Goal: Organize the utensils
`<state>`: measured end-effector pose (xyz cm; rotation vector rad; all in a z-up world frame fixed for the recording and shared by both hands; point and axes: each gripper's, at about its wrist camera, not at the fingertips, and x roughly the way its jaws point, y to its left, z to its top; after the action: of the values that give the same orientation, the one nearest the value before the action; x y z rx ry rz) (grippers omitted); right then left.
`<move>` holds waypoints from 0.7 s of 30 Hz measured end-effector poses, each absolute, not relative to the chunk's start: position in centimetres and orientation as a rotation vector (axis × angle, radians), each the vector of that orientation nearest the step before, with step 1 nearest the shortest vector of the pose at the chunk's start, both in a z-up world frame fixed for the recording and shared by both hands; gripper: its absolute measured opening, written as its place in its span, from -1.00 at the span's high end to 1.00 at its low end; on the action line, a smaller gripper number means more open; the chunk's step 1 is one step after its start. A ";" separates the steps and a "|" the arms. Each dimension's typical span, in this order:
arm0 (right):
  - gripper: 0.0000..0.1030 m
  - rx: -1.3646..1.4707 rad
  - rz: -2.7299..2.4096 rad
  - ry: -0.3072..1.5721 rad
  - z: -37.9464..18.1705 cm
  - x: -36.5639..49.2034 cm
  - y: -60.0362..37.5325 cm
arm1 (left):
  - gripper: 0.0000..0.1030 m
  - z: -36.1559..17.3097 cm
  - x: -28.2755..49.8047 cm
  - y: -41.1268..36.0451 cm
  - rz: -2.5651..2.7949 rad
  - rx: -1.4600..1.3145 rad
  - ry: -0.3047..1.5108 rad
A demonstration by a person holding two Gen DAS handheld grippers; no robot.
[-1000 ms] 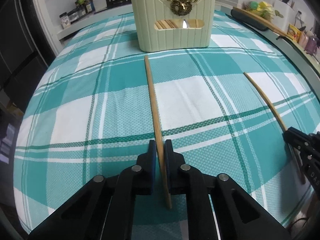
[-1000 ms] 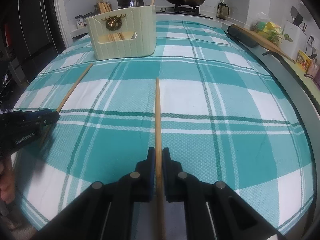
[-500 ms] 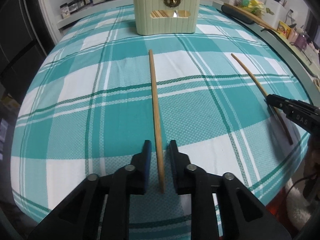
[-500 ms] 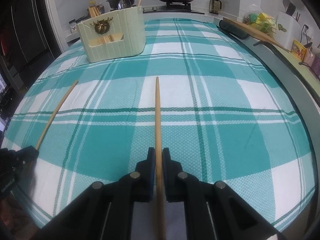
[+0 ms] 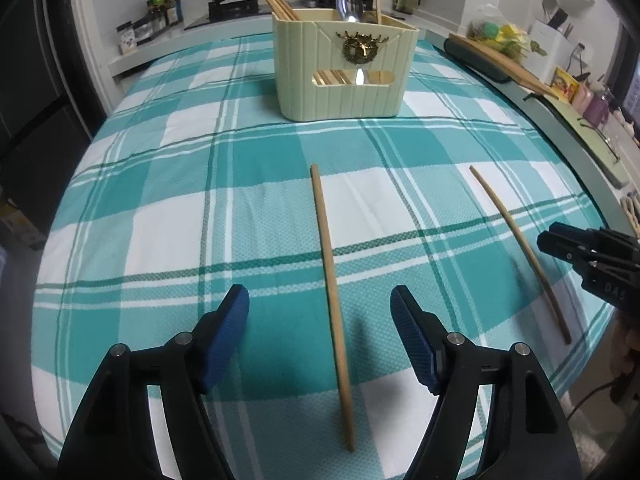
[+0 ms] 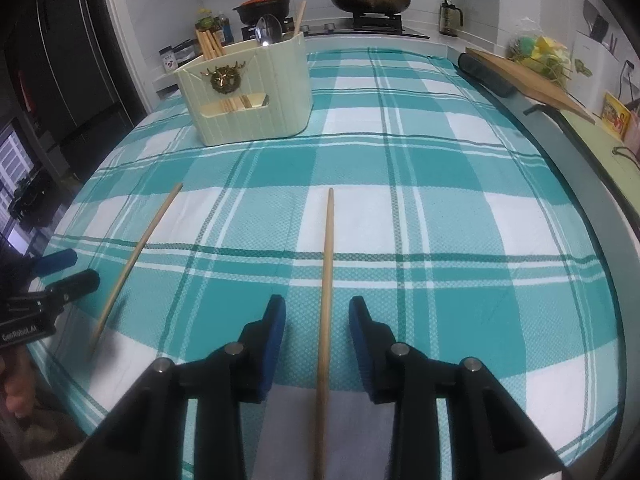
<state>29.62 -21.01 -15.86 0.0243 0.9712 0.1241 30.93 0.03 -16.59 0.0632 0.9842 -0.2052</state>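
Two wooden chopsticks lie on the teal plaid tablecloth. My left gripper (image 5: 320,300) is open, its blue pads either side of the left chopstick (image 5: 330,280) and clear of it. My right gripper (image 6: 317,312) is open around the right chopstick (image 6: 327,264), not touching it. The right chopstick also shows in the left wrist view (image 5: 516,240), beside the right gripper's fingers (image 5: 568,244). The left chopstick shows in the right wrist view (image 6: 136,256). A cream utensil holder (image 5: 344,76) stands at the far side, with several chopsticks and a spoon in it; it also shows in the right wrist view (image 6: 248,96).
A wooden cutting board (image 6: 528,80) lies along the right counter. A stove with a red-lidded pot (image 6: 262,6) and a pan (image 6: 370,0) is behind the table. Bottles (image 5: 160,12) stand at the back left. The table's near edge is just under both grippers.
Both grippers have opened and let go of their chopsticks, which now lie on the cloth. The left gripper opened first and wider; both pulled back slightly.
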 end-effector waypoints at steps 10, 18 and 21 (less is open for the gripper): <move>0.33 -0.033 0.157 1.100 -17.2 34.2 -21.3 | -0.46 -18.7 36.4 0.0 -0.197 0.082 1.062; 0.32 -0.094 0.190 1.169 -19.0 37.6 -19.9 | -0.50 -20.5 39.3 -1.0 -0.177 0.146 1.094; 0.39 -0.106 0.195 1.178 -18.9 39.0 -19.6 | -0.45 -20.4 40.2 -0.8 -0.164 0.127 1.115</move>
<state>38.96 -19.58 -18.94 -0.1060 1.1776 0.1945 40.23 -0.80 -20.37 0.1266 1.1150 -0.1645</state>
